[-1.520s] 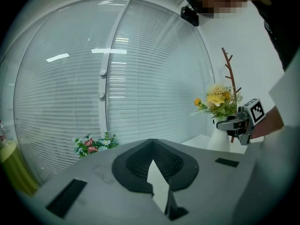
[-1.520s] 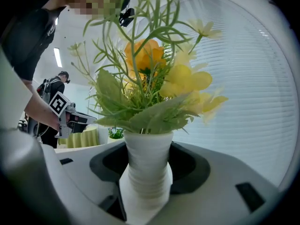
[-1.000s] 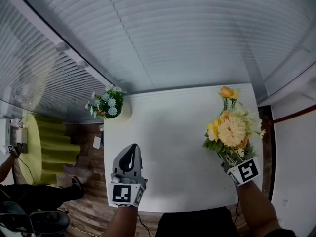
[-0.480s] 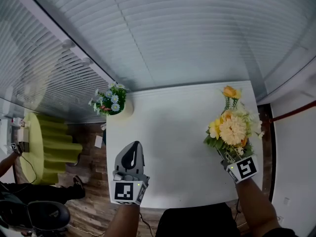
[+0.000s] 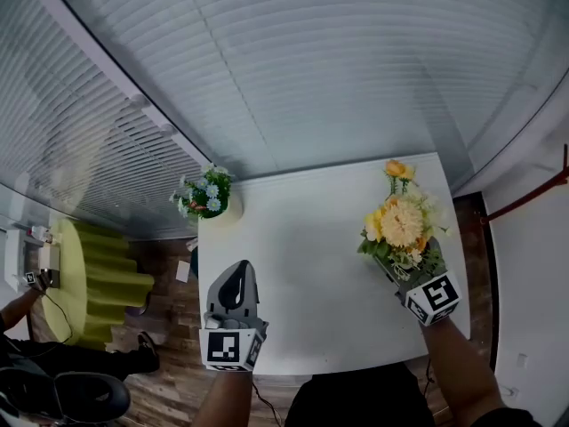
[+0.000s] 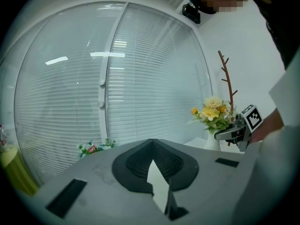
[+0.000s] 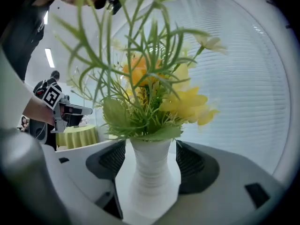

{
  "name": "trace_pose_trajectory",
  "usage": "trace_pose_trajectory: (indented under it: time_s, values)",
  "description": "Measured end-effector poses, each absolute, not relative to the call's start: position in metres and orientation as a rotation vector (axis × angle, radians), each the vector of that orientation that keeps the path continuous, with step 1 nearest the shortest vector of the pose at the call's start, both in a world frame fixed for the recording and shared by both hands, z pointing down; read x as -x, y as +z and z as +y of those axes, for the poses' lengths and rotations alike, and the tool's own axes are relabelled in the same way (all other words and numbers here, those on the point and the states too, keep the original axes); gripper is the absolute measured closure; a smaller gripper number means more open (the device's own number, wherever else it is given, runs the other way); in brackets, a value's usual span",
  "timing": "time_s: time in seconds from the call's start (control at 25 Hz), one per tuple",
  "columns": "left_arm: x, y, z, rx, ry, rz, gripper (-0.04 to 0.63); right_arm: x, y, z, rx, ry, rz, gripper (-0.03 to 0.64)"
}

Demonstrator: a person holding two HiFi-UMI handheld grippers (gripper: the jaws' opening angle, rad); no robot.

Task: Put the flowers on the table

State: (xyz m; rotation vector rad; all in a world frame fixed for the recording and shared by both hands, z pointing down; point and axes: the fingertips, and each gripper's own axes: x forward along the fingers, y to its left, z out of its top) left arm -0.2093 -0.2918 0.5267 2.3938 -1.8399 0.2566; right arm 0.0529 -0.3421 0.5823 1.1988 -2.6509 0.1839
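Note:
A white vase of yellow and orange flowers stands upright on the white table, near its right edge. My right gripper is around the vase's lower part. Its jaws are opening, and in the right gripper view a thin gap shows between each pad and the vase. My left gripper hovers over the table's front left with its jaws together and nothing in them. The left gripper view shows the same flowers at the far right, with the right gripper beside them.
A second small pot of blue and white flowers stands on the table's back left corner. Window blinds run behind the table. A yellow-green covered table and a person are on the floor at left. A bare coat stand rises behind the vase.
The yellow flowers and my right gripper have shifted slightly left in the head view. My left gripper has hardly moved.

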Motion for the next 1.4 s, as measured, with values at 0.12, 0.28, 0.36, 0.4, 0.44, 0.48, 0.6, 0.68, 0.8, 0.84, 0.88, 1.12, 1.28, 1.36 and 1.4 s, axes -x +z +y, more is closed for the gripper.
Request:
trace_pose_trajectory:
  time_s: [0.12, 0.28, 0.36, 0.4, 0.44, 0.48, 0.6, 0.68, 0.8, 0.84, 0.88, 1.12, 1.28, 1.36, 1.4]
  values:
    - [0.210, 0.519, -0.293, -2.415, 0.281, -1.843, 0.600, -0.059, 0.577, -0.341, -1.204, 0.181, -2.636, 0.281]
    - [0.206, 0.504, -0.290, -2.430, 0.223, -1.840, 0.600, -0.067, 0.568, -0.334, -1.227, 0.210, -2.627, 0.279]
    - [0.205, 0.501, -0.287, -2.453, 0.222, -1.829, 0.600, -0.071, 0.563, -0.330, -1.239, 0.217, -2.625, 0.279]
    - [0.205, 0.501, -0.285, -2.463, 0.228, -1.824, 0.600, -0.073, 0.560, -0.327, -1.242, 0.216, -2.625, 0.279]
    - [0.205, 0.500, -0.283, -2.469, 0.232, -1.820, 0.600, -0.074, 0.557, -0.324, -1.245, 0.213, -2.625, 0.279]
    - [0.205, 0.499, -0.280, -2.473, 0.233, -1.817, 0.600, -0.075, 0.554, -0.321, -1.246, 0.211, -2.625, 0.279]
    - [0.204, 0.493, -0.274, -2.481, 0.224, -1.814, 0.600, -0.077, 0.546, -0.312, -1.253, 0.201, -2.633, 0.279]
    - [0.205, 0.489, -0.270, -2.498, 0.225, -1.817, 0.600, -0.077, 0.538, -0.306, -1.264, 0.186, -2.641, 0.279]
    - [0.207, 0.482, -0.265, -2.516, 0.230, -1.818, 0.600, -0.077, 0.527, -0.298, -1.300, 0.177, -2.644, 0.279]
    - [0.208, 0.479, -0.264, -2.518, 0.228, -1.819, 0.600, -0.078, 0.523, -0.295, -1.310, 0.174, -2.645, 0.279]
    - [0.209, 0.476, -0.262, -2.519, 0.226, -1.822, 0.600, -0.078, 0.520, -0.292, -1.321, 0.169, -2.646, 0.279]
    - [0.212, 0.464, -0.247, -2.516, 0.218, -1.835, 0.600, -0.083, 0.494, -0.279, -1.419, 0.122, -2.659, 0.279]
    - [0.212, 0.455, -0.240, -2.526, 0.201, -1.834, 0.600, -0.082, 0.480, -0.271, -1.438, 0.106, -2.652, 0.280]
    - [0.214, 0.451, -0.235, -2.523, 0.186, -1.846, 0.600, -0.084, 0.475, -0.269, -1.442, 0.106, -2.646, 0.281]
    - [0.215, 0.449, -0.232, -2.515, 0.180, -1.851, 0.600, -0.084, 0.474, -0.267, -1.436, 0.102, -2.640, 0.281]
